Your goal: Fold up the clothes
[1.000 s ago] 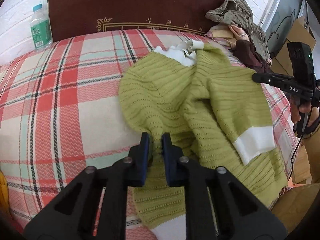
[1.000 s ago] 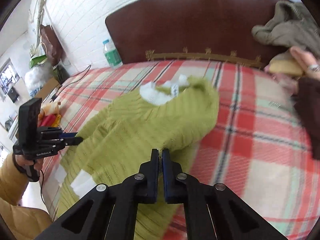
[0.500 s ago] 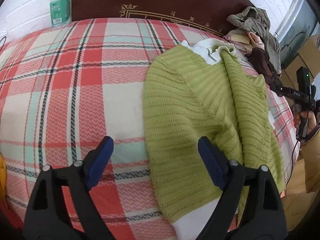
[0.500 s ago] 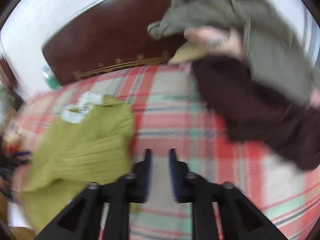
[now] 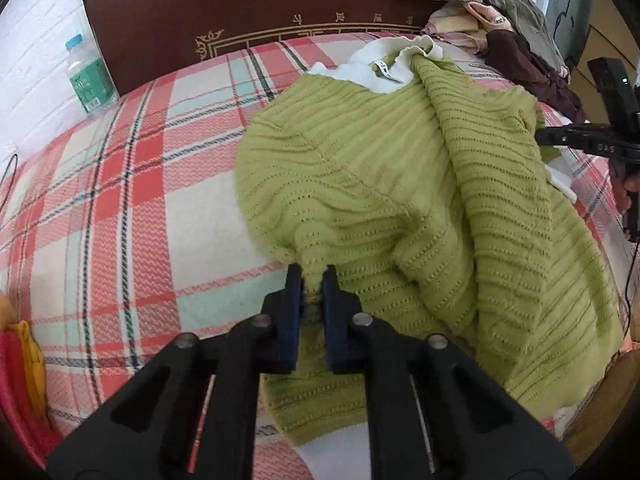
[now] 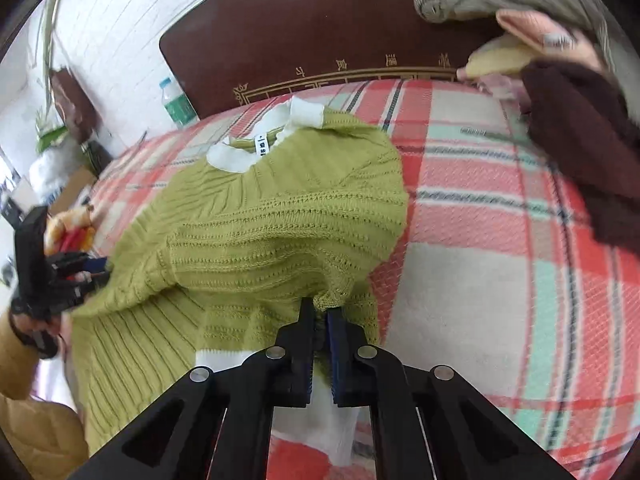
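Soft, floppy lime-green ribbed knit sweater sprawled rumpled on the red plaid bed, left gripper and right gripper each pinching a side edge; probably stretchy and light, best grabbed at edges

Soft, even daylight fills both fisheye views, with only faint shadows in the folds of the ribbed lime-green knit sweater. Straight lines bow strongly toward the dark circular borders. In the right wrist view the heap of brown and grey clothes at the right edge is smeared by blur.
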`<act>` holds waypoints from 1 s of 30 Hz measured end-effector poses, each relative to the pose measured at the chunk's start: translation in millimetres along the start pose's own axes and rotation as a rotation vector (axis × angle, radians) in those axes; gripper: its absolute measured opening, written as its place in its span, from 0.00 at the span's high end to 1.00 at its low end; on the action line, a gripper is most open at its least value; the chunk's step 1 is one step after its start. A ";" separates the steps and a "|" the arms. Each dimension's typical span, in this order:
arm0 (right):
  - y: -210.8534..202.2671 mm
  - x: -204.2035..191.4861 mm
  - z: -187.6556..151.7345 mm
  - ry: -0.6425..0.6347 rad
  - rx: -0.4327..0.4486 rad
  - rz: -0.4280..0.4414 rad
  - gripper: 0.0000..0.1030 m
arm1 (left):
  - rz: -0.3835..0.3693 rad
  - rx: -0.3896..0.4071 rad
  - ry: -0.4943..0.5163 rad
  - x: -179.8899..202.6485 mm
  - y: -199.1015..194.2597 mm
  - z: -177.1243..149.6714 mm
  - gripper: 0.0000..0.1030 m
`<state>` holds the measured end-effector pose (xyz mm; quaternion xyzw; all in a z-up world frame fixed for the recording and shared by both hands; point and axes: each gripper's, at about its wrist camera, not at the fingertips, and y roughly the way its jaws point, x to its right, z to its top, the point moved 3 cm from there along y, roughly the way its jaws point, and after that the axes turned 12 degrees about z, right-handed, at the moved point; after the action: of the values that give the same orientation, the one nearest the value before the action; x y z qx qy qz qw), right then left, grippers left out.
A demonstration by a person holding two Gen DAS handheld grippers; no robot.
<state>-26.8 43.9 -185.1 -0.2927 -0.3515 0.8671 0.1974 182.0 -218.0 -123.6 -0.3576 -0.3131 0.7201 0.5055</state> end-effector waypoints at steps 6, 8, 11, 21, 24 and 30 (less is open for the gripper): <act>-51.1 7.3 24.2 -0.079 0.044 -0.193 0.96 | 0.097 0.057 -0.043 -29.9 -2.3 30.8 0.89; -57.5 16.2 28.6 -0.078 0.033 -0.248 0.96 | 0.113 0.069 -0.064 -40.6 -1.9 42.9 0.89; -56.2 39.7 29.1 -0.060 0.007 -0.344 0.96 | 0.169 0.079 -0.063 -50.9 4.8 56.1 0.89; -29.6 1.2 37.0 -0.049 0.029 -0.136 0.65 | 0.291 0.049 -0.135 -81.3 12.8 48.2 0.87; -22.5 -14.7 40.8 -0.054 0.042 -0.060 0.44 | 0.267 0.035 -0.165 -89.9 16.3 49.0 0.87; -4.9 -70.8 35.7 -0.120 0.023 0.128 0.44 | 0.387 0.093 -0.249 -138.3 8.6 86.1 0.93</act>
<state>3.9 -9.1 -134.7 -0.2599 -0.3334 0.8978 0.1236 138.3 -359.9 -55.9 -0.2959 -0.2651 0.8558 0.3313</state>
